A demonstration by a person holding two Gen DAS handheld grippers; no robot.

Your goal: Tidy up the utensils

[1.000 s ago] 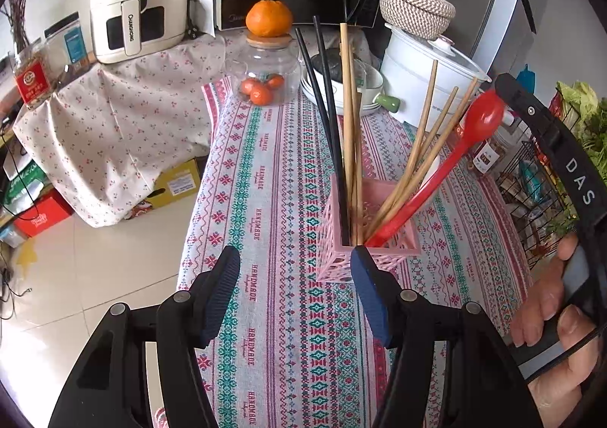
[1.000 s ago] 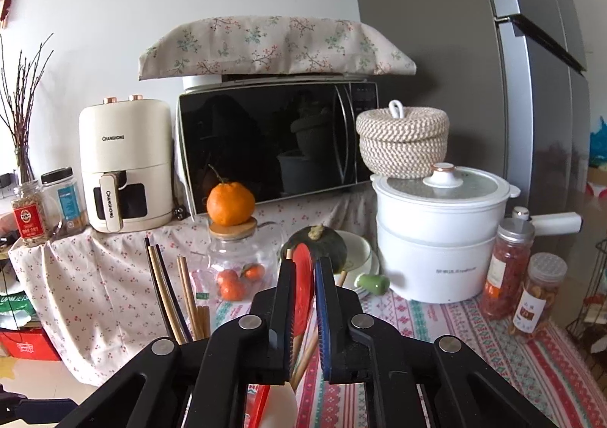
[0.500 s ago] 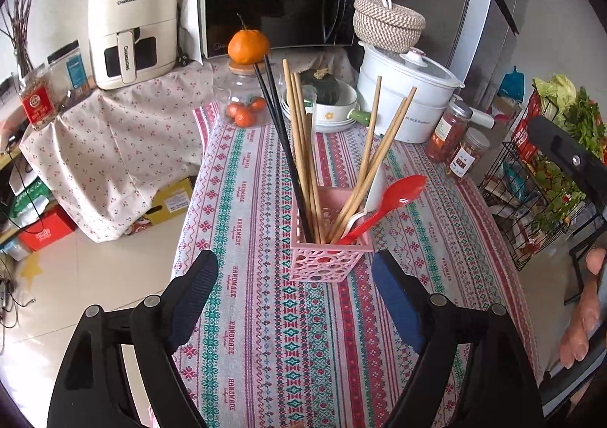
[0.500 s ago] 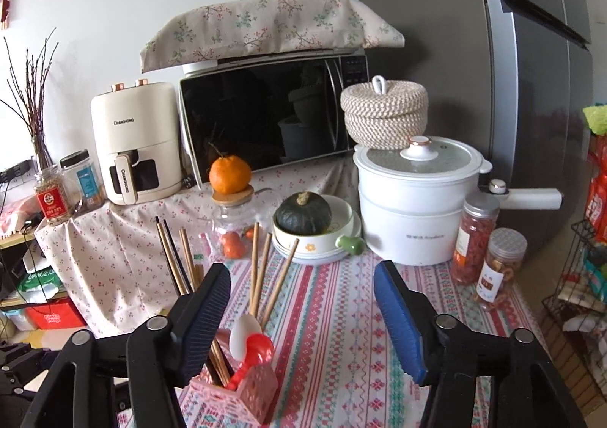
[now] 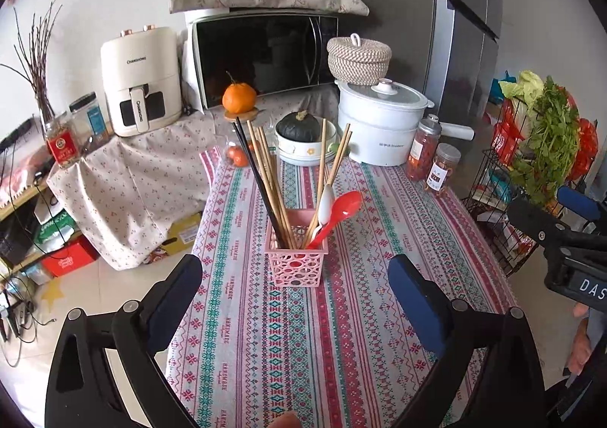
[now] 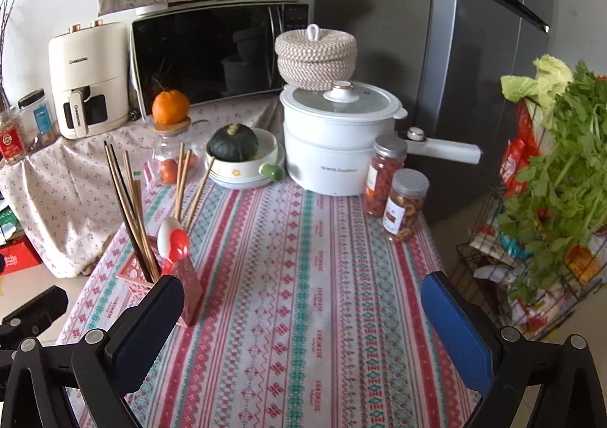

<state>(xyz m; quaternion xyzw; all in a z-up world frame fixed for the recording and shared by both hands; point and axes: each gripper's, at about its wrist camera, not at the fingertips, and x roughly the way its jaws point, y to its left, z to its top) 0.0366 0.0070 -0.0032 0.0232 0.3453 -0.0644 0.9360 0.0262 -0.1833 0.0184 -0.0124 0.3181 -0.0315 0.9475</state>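
A pink lattice utensil holder (image 5: pixel 296 264) stands mid-table on the patterned tablecloth (image 5: pixel 360 314). It holds several wooden chopsticks (image 5: pixel 265 177), a black pair (image 5: pixel 252 170), a white spoon (image 5: pixel 325 200) and a red spoon (image 5: pixel 339 210). My left gripper (image 5: pixel 294 295) is open and empty, pulled back in front of the holder. My right gripper (image 6: pixel 301 308) is open and empty, to the right of the holder (image 6: pixel 187 287), above bare cloth. The right gripper also shows at the right edge of the left wrist view (image 5: pixel 569 231).
At the table's far end stand a white pot (image 5: pixel 381 124), a bowl with a dark squash (image 5: pixel 303 132), a glass jar topped by an orange (image 5: pixel 239 102) and two snack jars (image 5: pixel 436 162). A wire rack with greens (image 6: pixel 546 200) stands right. Floor drops left.
The right gripper opened, let go of the red spoon into the holder and drew back right. Both grippers pulled back from the holder and the left jaws widened.
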